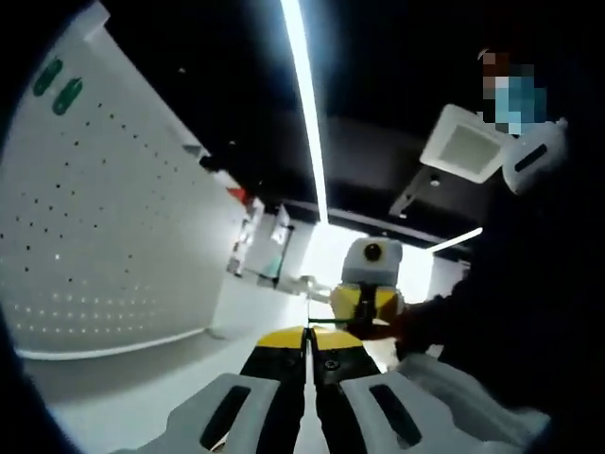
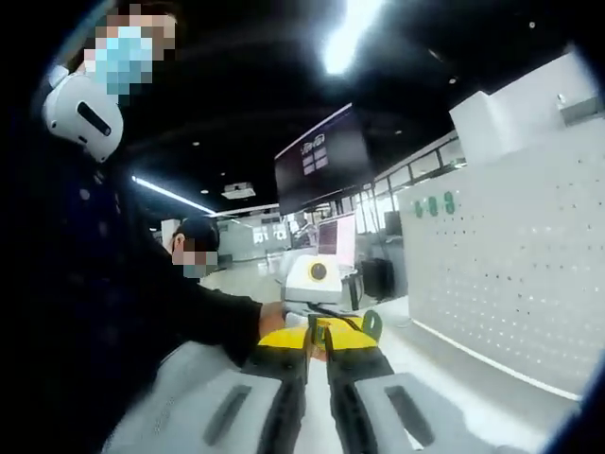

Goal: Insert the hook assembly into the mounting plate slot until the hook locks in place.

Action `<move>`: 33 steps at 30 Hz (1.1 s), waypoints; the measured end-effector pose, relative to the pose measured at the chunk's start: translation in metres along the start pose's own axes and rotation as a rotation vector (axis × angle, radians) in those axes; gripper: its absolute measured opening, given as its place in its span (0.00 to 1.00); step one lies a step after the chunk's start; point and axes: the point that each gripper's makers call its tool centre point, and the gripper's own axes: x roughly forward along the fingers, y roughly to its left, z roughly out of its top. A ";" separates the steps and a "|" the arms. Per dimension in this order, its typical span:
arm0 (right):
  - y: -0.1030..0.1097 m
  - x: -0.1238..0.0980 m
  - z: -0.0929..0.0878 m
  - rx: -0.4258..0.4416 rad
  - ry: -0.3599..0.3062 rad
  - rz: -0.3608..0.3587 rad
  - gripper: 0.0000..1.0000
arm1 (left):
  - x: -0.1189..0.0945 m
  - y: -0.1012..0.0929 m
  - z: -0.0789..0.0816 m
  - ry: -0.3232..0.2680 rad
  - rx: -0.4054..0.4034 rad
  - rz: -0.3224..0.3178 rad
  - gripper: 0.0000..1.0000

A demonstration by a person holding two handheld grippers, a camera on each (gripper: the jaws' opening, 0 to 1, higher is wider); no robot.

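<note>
Facing a white pegboard [image 1: 104, 218], both jaw pairs sit pressed together: left hand-held gripper [image 1: 305, 345] and right hand-held gripper [image 2: 316, 345] clenched.

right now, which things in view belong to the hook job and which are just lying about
Job in hand:
- hook assembly, green end, by the jaw tips
- perforated mounting plate
- left hand-held gripper and right hand-held gripper, each with jaws together

Just about:
- hanging dark screen
- ceiling light strip

Open-plan workshop: white pegboard [image 1: 104, 218], ceiling light strips [image 1: 304, 104], hanging screen [image 2: 323, 159].
</note>
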 end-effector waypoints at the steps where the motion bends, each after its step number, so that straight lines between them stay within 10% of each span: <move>1: 0.000 0.000 0.000 -0.007 0.000 0.003 0.02 | 0.000 -0.001 0.000 -0.001 -0.004 -0.006 0.01; 12: -0.003 0.000 -0.001 -0.029 0.033 -0.008 0.01 | 0.001 0.002 0.000 0.014 0.077 0.021 0.01; 22: -0.020 -0.008 -0.005 -0.033 0.068 -0.080 0.01 | 0.000 0.024 -0.016 0.179 0.273 0.181 0.02; 33: -0.028 -0.004 0.001 -0.039 0.080 -0.098 0.01 | -0.015 0.037 0.002 0.179 0.386 0.354 0.10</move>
